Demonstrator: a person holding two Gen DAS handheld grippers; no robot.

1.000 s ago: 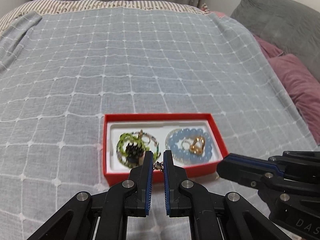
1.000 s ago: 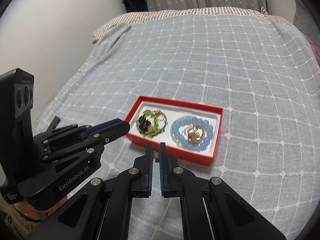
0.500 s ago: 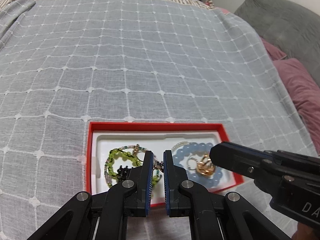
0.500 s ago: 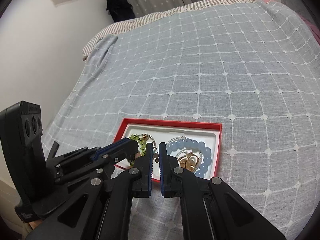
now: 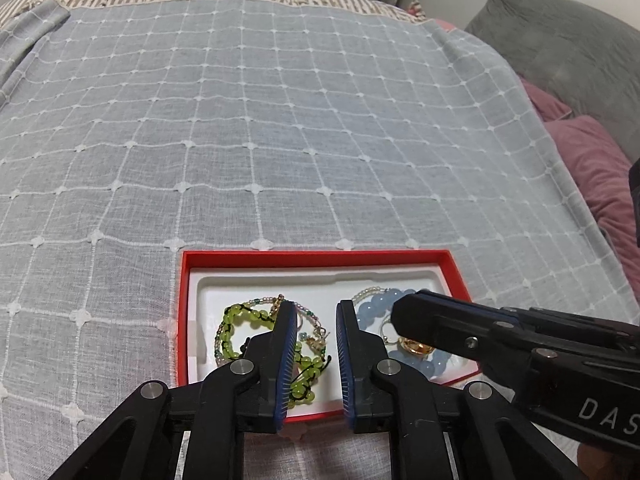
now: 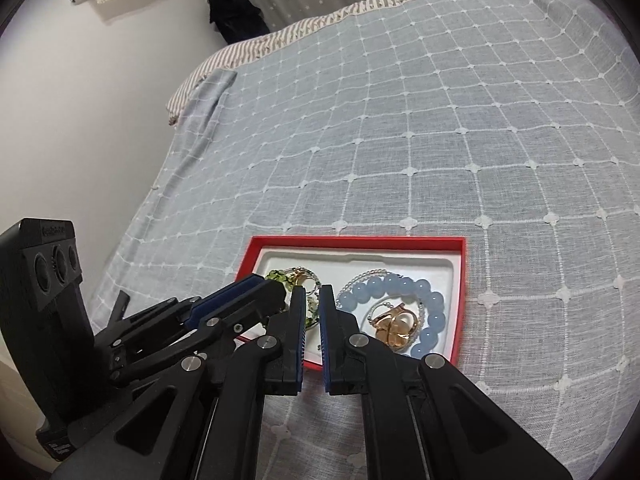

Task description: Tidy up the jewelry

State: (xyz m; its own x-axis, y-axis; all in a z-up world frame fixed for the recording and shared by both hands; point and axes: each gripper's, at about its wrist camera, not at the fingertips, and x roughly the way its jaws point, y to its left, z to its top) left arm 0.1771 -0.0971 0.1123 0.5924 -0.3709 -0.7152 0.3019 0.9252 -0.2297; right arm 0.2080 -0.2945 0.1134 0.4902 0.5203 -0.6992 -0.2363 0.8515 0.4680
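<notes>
A red jewelry box (image 5: 312,258) with a white insert lies on the bed, also in the right wrist view (image 6: 460,280). Its left side holds a green bead bracelet (image 5: 230,326) and a small chain piece (image 5: 316,338). Its right side holds a blue bead bracelet (image 6: 416,286) and a gold ring (image 6: 394,328). My left gripper (image 5: 316,312) hovers over the box's left side with its jaws slightly apart, and the chain piece lies below them. My right gripper (image 6: 312,294) is shut and empty, close over the box; its fingers (image 5: 440,320) cover part of the blue bracelet.
The bed has a grey-blue checked cover (image 5: 280,140). Grey and pink pillows (image 5: 580,92) lie at the right. A white wall (image 6: 100,100) runs along the bed's left side.
Both grippers moved forward and down over the box. My left gripper's jaws opened and the chain piece it held now lies in the box.
</notes>
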